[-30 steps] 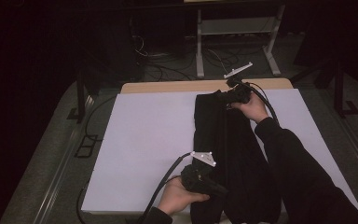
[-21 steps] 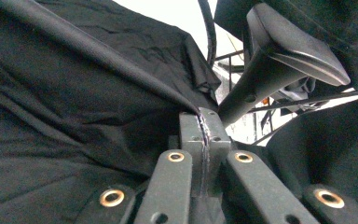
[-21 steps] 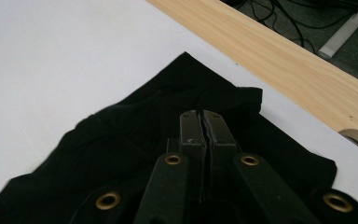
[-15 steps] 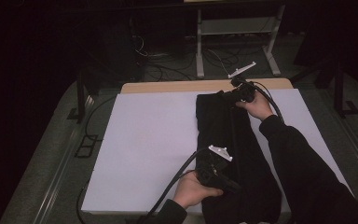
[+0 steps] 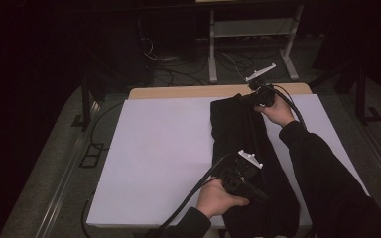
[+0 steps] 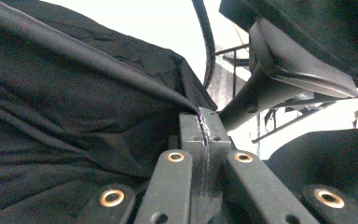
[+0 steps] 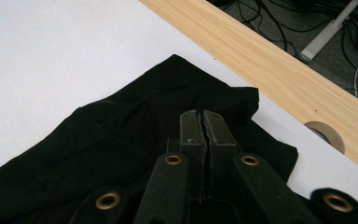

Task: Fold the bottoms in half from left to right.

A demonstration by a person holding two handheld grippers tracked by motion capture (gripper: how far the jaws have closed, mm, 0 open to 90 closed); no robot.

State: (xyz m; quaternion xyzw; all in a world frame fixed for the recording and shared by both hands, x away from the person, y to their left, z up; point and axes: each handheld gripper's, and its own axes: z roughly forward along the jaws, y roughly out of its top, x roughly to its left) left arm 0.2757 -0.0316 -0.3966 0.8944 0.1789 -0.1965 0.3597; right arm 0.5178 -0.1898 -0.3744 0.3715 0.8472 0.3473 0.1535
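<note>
A long black garment (image 5: 238, 134) lies on a white sheet (image 5: 168, 148), running from the table's far edge toward the person. At its far end the right gripper (image 5: 244, 99) is held in the person's right hand. In the right gripper view the right gripper (image 7: 203, 114) has its jaws pressed together at the garment's (image 7: 121, 135) folded far corner. The left gripper (image 5: 262, 195) sits over the garment's near part, in the left hand. In the left gripper view the left gripper (image 6: 200, 116) pinches a raised fold of the black cloth (image 6: 74, 116), which drapes away to the left.
The sheet covers a wooden table whose bare far edge (image 5: 188, 91) shows a round hole (image 7: 326, 133). Wide bare sheet lies left of the garment. Behind the table, a white metal stand (image 5: 213, 49) and cables (image 5: 163, 59) sit on the dark floor.
The left gripper has moved right and a little away from the person, carrying the garment's near edge across it. The right gripper has stayed at the far end.
</note>
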